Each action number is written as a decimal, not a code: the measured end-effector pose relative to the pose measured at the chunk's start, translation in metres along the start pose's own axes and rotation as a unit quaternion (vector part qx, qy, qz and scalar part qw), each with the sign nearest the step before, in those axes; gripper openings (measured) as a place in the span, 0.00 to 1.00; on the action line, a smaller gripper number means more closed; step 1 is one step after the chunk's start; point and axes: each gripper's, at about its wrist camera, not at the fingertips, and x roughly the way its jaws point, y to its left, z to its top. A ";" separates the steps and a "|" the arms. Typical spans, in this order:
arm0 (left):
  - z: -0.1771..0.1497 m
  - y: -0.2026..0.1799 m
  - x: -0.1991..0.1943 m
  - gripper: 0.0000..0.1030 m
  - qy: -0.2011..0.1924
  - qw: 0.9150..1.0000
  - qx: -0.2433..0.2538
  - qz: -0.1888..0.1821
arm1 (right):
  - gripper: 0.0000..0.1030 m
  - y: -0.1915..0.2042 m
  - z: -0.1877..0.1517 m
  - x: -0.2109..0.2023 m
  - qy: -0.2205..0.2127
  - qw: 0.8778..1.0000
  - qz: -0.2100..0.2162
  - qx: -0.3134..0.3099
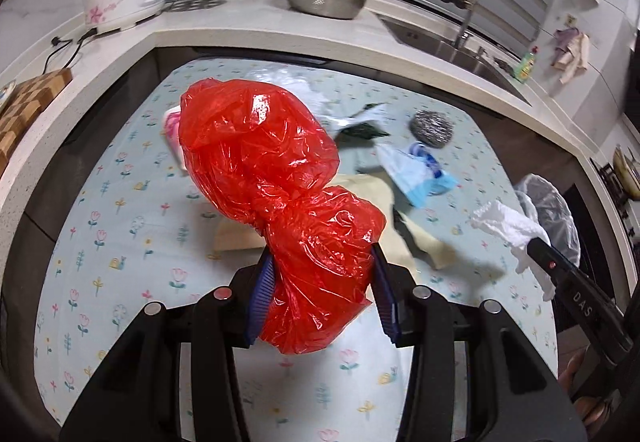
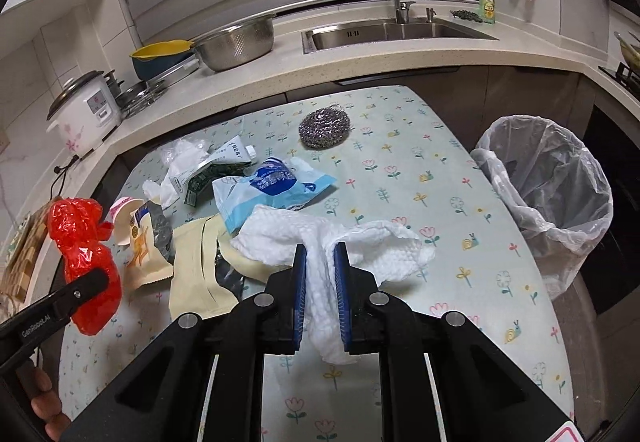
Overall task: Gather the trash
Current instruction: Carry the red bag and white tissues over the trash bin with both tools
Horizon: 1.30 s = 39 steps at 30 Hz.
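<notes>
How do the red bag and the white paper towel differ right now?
The red plastic bag is glossy and bulges wide between the left gripper's jaws; the white paper towel is matte, quilted and pinched thin by the right gripper. The bag stands up; the towel drapes sideways. Both are clamped and off the table.

Hanging crumpled above the flowered tablecloth [image 2: 400,170] – a red plastic bag [image 1: 280,202] and a white paper towel [image 2: 332,242]. Lying scattered beneath – blue-white wrapper [image 2: 272,186], beige packets [image 2: 196,266], steel scourer [image 2: 325,129]. Standing open beside the table – a clear-lined bin [image 2: 552,186].
</notes>
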 end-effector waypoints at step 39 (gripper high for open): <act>-0.035 -0.261 0.020 0.42 0.015 0.975 0.208 -0.074 | 0.13 -0.190 -0.026 -0.058 -0.026 0.991 -0.079 0.105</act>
